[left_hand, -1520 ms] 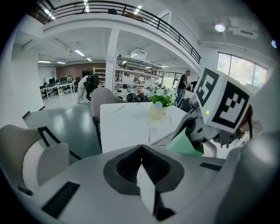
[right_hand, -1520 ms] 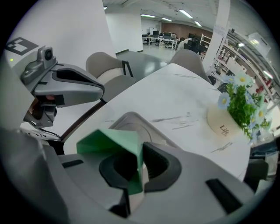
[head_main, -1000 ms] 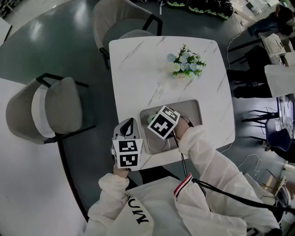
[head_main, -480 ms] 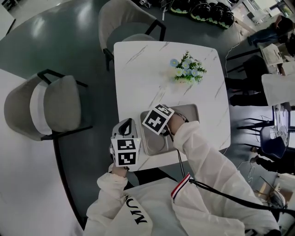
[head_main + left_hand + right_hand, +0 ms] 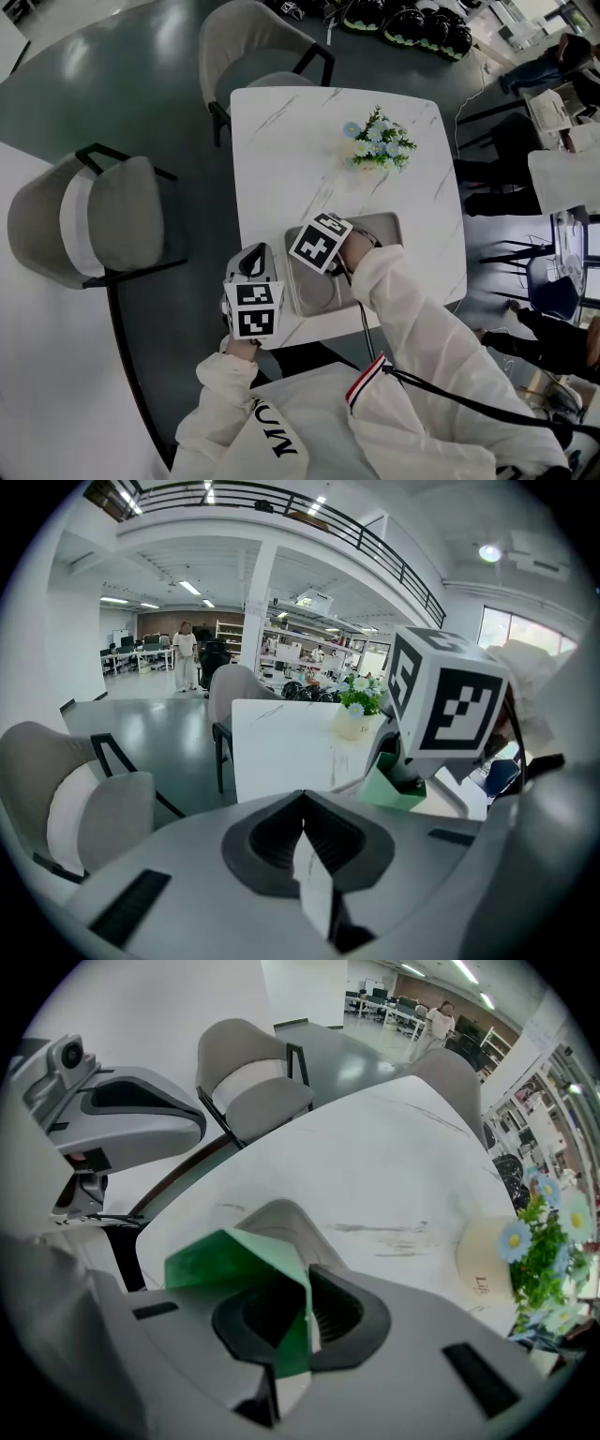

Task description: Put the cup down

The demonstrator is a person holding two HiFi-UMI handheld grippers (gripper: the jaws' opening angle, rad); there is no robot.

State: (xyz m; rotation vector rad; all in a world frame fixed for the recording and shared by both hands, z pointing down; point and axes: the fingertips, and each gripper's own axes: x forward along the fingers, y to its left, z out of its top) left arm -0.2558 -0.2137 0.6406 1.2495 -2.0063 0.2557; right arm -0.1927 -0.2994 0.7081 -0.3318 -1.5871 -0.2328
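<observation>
I am pinching the angular green plastic cup [image 5: 225, 1260] by its wall in my right hand-held gripper [image 5: 307, 1326], just beneath it over the shallow grey tray [image 5: 277, 1215]. I am risking a topple if I release it tilted.

Your right gripper [image 5: 302, 1327] has rolled a little over the shallow grey tray [image 5: 386, 228] on the white marble worktop [image 5: 281, 141]. Its black-and-white marker cube [image 5: 320, 242] now sits closer to the tray's left rim. In the head view the cube now covers the sliver of pale green cup [image 5: 234, 1265] that showed at its left.
</observation>
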